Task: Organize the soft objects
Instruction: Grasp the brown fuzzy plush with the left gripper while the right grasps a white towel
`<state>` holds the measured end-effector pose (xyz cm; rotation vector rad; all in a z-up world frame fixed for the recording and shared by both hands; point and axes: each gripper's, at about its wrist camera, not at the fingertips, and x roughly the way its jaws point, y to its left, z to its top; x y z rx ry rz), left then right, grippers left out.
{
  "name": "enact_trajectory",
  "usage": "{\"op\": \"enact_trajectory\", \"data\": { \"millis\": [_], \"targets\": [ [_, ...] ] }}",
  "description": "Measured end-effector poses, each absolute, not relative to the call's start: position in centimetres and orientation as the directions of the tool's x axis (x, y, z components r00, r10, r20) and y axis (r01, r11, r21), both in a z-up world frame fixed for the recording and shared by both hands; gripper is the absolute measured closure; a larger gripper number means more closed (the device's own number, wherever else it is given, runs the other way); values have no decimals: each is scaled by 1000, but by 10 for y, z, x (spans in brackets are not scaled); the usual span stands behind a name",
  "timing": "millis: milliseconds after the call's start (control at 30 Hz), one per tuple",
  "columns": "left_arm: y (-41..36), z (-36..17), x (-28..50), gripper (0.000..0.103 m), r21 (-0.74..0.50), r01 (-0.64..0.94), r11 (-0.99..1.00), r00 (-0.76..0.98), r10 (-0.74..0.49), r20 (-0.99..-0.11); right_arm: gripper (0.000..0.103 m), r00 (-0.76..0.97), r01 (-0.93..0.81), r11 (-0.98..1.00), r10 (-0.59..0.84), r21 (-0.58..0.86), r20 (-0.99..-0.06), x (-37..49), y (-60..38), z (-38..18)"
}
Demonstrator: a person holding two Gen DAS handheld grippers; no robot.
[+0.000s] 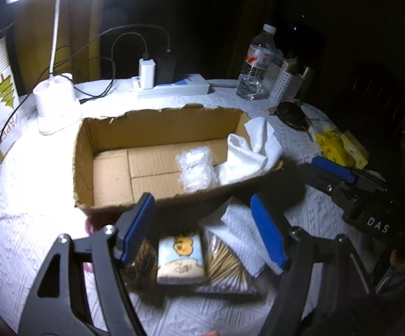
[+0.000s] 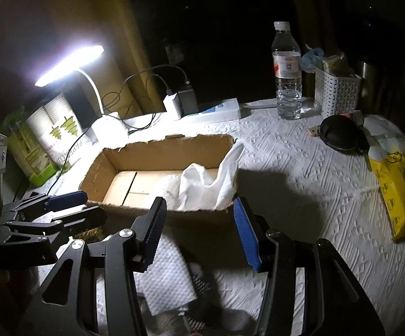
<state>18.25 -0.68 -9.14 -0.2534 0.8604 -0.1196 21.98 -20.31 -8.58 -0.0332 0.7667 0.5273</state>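
Note:
An open cardboard box [image 1: 85, 151] stands mid-table and also shows in the right wrist view [image 2: 157, 148]. Inside lie a white cloth [image 1: 247, 151] [image 2: 208, 182] draped at its right end and a clear bubble-wrap pack [image 1: 195, 168]. My left gripper [image 1: 202, 226] is open and empty, above a tissue pack with a bear picture [image 1: 180, 257], a bag of wooden sticks [image 1: 225, 263] and a folded paper towel [image 1: 241, 229] in front of the box. My right gripper [image 2: 197, 229] is open and empty above a folded paper towel [image 2: 166, 274].
A lit desk lamp [image 1: 56, 103], a power strip with chargers [image 1: 171, 84], a water bottle [image 2: 286, 72], a white basket [image 2: 337, 92], a black pouch [image 2: 339, 134], a yellow packet [image 2: 395, 193] and a paper-cup bag [image 2: 59, 134] ring the box on the white tablecloth [image 2: 300, 168].

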Motion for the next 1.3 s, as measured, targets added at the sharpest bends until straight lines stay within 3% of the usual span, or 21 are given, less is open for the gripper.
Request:
{"op": "enact_trajectory", "data": {
  "millis": [1133, 1300],
  "targets": [
    [51, -140, 137, 30, -311, -84, 947, 648, -185, -739, 49, 482, -492, 866, 355, 87, -801, 192, -143, -152],
    [46, -139, 137, 31, -287, -50, 957, 666, -182, -723, 55, 490, -501, 863, 341, 62, -802, 190, -140, -155]
  ]
}}
